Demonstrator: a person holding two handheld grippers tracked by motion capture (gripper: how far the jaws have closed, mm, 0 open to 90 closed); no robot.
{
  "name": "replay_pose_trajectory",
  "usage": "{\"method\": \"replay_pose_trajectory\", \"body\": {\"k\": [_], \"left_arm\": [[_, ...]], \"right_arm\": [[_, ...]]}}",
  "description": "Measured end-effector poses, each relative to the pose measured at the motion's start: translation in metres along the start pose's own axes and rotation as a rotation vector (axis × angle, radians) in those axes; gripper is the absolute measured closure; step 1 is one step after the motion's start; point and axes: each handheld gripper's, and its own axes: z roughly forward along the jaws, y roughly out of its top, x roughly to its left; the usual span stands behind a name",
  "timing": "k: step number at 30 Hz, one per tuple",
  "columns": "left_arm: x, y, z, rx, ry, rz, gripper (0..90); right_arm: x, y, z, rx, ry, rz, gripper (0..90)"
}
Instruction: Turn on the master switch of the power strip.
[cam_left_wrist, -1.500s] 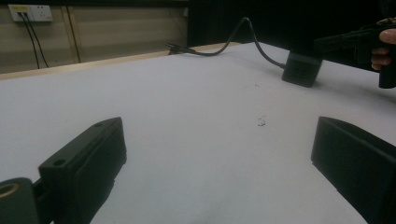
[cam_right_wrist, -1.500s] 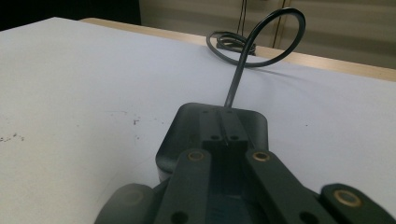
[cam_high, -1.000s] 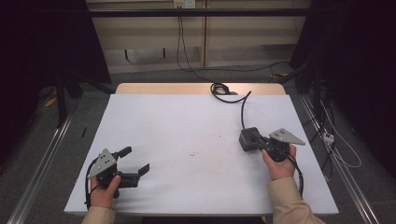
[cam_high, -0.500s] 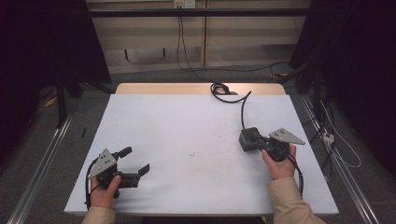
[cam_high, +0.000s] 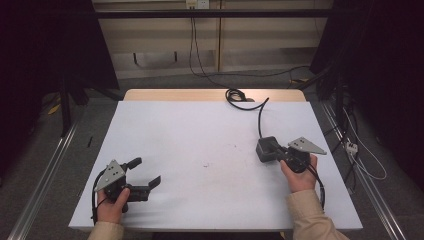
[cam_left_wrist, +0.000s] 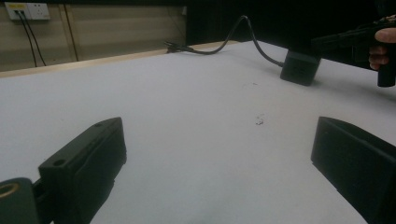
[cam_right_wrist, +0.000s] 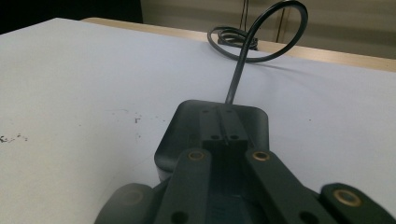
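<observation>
Your right gripper (cam_high: 274, 152) rests its closed jaws on the black adapter (cam_high: 266, 148) at the table's (cam_high: 200, 130) right — your left gripper (cam_high: 145, 174) sits wide open, well apart.

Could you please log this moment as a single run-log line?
left tool: open, resting on table | right tool: shut, jaws over black power adapter | adapter cable: trails to the table's far edge
</observation>
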Motion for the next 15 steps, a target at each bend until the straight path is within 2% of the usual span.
{"method": "replay_pose_trajectory", "body": {"k": [11, 15], "left_arm": [[-0.0002, -0.0005, 0.0004, 0.005, 0.0, -0.001, 2.9], [0.0004, -0.0008, 0.0003, 0.003, -0.001, 0.0, 2.9]], "right_arm": [[0.0015, 0.0003, 0.0002, 0.003, -0.009, -0.02, 90.0], [-0.0001, 0.0, 0.0, 0.005, 0.001, 0.0, 90.0]]}}
